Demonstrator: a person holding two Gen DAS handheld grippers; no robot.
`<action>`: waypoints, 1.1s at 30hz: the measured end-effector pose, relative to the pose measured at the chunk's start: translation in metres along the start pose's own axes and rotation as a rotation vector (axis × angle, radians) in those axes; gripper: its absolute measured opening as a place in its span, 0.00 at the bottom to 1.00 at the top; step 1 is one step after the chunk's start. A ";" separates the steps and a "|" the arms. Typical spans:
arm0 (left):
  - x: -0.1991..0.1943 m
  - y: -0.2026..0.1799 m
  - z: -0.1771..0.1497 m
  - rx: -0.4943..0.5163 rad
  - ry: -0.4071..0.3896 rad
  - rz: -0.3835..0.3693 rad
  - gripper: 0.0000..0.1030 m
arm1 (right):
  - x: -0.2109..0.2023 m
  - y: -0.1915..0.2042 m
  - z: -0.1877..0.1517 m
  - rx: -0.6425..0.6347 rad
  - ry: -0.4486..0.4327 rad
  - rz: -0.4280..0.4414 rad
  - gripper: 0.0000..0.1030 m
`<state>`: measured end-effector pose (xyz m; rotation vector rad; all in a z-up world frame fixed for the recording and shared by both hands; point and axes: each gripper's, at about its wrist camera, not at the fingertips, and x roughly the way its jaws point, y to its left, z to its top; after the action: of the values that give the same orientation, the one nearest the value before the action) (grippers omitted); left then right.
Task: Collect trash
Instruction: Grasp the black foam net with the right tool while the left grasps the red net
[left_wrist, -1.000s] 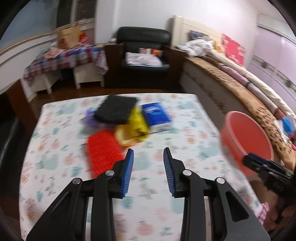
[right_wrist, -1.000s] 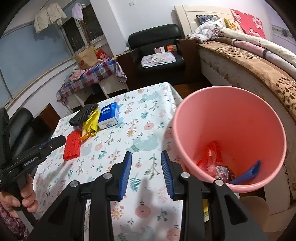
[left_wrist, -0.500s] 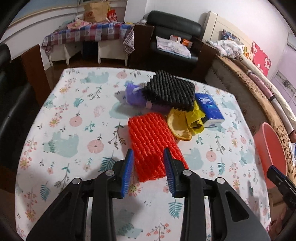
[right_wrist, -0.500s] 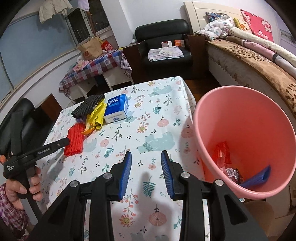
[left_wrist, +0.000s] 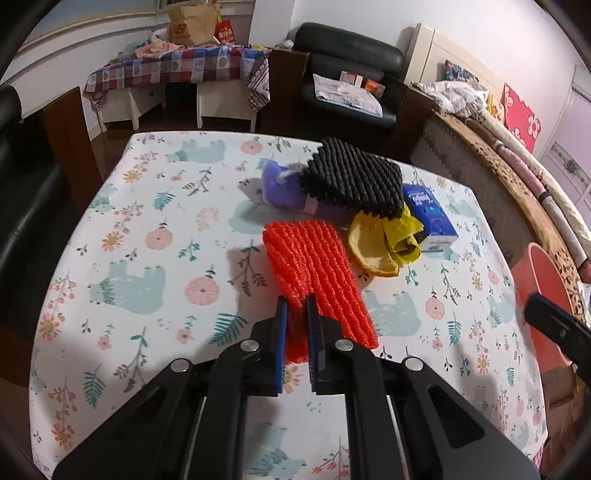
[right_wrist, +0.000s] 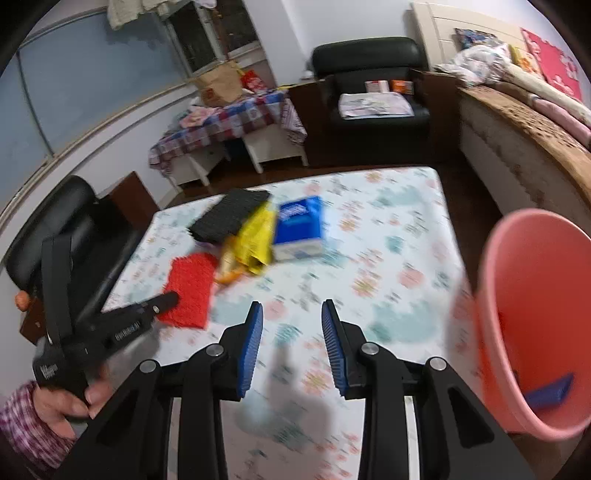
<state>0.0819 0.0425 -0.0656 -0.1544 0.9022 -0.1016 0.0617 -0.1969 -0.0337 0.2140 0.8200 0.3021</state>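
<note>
- Left wrist view: the left claw (left_wrist: 296, 325) is nearly closed on the near end of the red foam net (left_wrist: 314, 269), which lies on the bench (left_wrist: 147, 258) in the lower middle of the frame.
- Foam mesh like this looks very light and soft; it will probably bend and hang down when lifted. The end is a fair place to pinch, but the squeeze may slip.
- Just behind the net, toward the upper right, lie a yellow bag (left_wrist: 388, 240), a black foam net (left_wrist: 354, 181), a purple bag (left_wrist: 288, 192) and a blue tissue pack (left_wrist: 428, 218); the yellow bag is just beside the net.
- Right wrist view, blurred: the right claw (right_wrist: 291, 343) is open and empty; the pink bin (right_wrist: 535, 314) stands at the right edge.
</note>
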 end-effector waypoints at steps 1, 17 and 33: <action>-0.004 0.003 0.000 -0.008 -0.012 0.002 0.08 | 0.003 0.006 0.005 -0.005 -0.001 0.015 0.31; -0.018 0.032 -0.004 -0.045 -0.043 -0.013 0.08 | 0.089 0.060 0.065 0.047 0.074 0.121 0.31; -0.015 0.039 -0.003 -0.061 -0.031 -0.032 0.08 | 0.137 0.060 0.066 0.086 0.140 0.074 0.11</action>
<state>0.0708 0.0828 -0.0629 -0.2261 0.8725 -0.1010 0.1875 -0.0985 -0.0653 0.3069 0.9657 0.3543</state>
